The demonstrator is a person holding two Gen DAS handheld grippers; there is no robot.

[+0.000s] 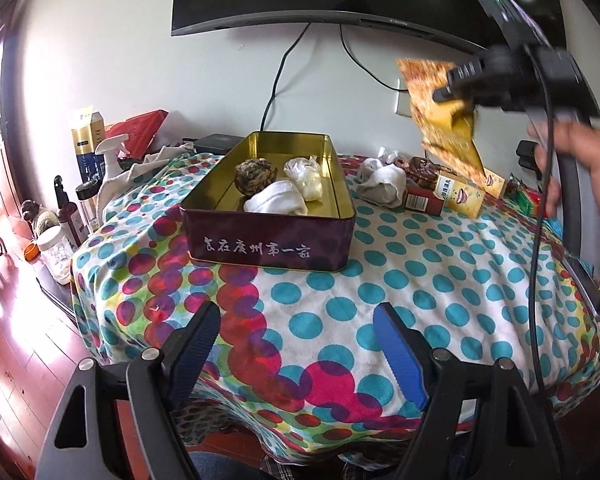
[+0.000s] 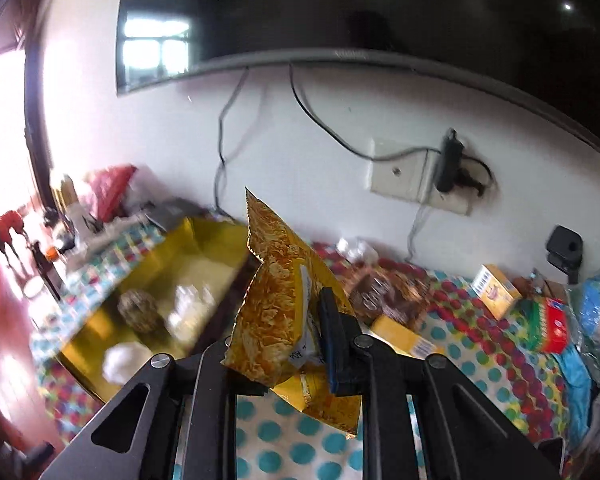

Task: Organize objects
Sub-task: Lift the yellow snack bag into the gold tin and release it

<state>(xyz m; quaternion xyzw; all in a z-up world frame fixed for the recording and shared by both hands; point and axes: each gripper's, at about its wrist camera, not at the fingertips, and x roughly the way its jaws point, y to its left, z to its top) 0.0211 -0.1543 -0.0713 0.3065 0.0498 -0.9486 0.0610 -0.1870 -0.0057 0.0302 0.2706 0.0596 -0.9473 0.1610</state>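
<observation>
- R gripper [image 2: 292, 344]: clamped on yellow snack bag [image 2: 276, 304], held in air at 2 o'clock from tin [image 1: 268, 200].
- L gripper [image 1: 300, 344]: jaws apart, holding nothing, over dotted cloth [image 1: 380, 280] at tin's 6 o'clock.

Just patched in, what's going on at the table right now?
A person is tidying loose items into the open tin on the dotted cloth. The right claw is shut on a yellow snack packet, held in the air to the tin's right. The left claw hangs open and empty near the table edge. The tin already holds a rolled white sock, a dark ball and a white bundle.
</observation>
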